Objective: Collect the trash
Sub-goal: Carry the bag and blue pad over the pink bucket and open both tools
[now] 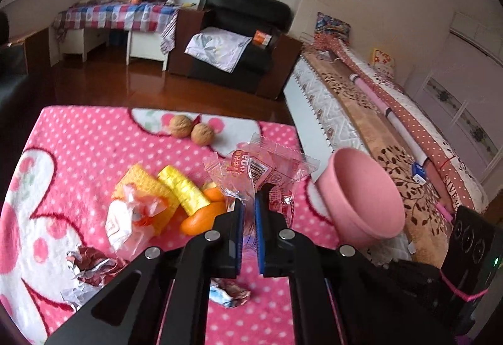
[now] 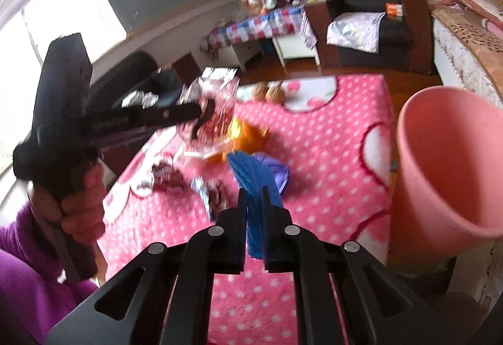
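The left hand-held gripper [image 1: 248, 206] is pinching a clear red-printed snack wrapper [image 1: 261, 166] between closed jaws, holding it above the pink polka-dot table [image 1: 94, 140]. The right hand-held gripper [image 2: 254, 197] is clamping a blue wrapper [image 2: 254, 181] the same way. The pink bin [image 2: 446, 162] is standing just beside the table's right edge, mouth tilted toward both. The step in hand looks like carrying; next, each wrapper needs swinging over the bin's mouth before release. A foil wrapper [image 1: 91, 266] and a crumpled wrapper [image 1: 229, 291] are waiting on the table.
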The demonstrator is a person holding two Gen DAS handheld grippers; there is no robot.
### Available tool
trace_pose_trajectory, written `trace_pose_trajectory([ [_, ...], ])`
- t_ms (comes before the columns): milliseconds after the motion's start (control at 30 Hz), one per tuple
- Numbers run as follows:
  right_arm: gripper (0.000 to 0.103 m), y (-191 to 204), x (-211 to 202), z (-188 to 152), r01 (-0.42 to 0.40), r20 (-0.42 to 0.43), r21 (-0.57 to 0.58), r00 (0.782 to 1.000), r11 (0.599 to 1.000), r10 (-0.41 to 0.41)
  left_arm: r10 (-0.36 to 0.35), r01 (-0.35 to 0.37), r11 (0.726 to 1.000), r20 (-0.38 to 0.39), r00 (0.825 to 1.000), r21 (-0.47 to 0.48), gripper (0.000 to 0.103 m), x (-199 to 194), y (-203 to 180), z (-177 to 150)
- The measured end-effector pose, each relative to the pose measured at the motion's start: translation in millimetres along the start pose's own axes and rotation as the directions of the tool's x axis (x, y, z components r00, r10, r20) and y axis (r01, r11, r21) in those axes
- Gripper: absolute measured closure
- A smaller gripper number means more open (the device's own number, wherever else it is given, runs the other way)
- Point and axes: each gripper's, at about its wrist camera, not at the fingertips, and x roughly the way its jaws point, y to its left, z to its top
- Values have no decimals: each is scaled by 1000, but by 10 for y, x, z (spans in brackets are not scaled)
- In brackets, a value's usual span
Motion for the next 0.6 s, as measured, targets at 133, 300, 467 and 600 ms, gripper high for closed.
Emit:
trace_pose_trajectory([
  [133,95,-180,-204,113,27,77,56,997,998,-31,-25,25,999,5,1000,29,97,10,-172,64],
  [300,95,-522,-470,208,107,163,140,978,984,-130,-65,65,994,2,998,87,97,105,-489,141],
  [467,95,-852,-636,225,168,207,229,954,959,-216,-104,105,985,-16,994,136,97,259,-798,203],
  [600,95,-1084,-677,197,209,217,282,937,936,-275,-135,138,975,-27,990,176,97,389,-1062,217],
])
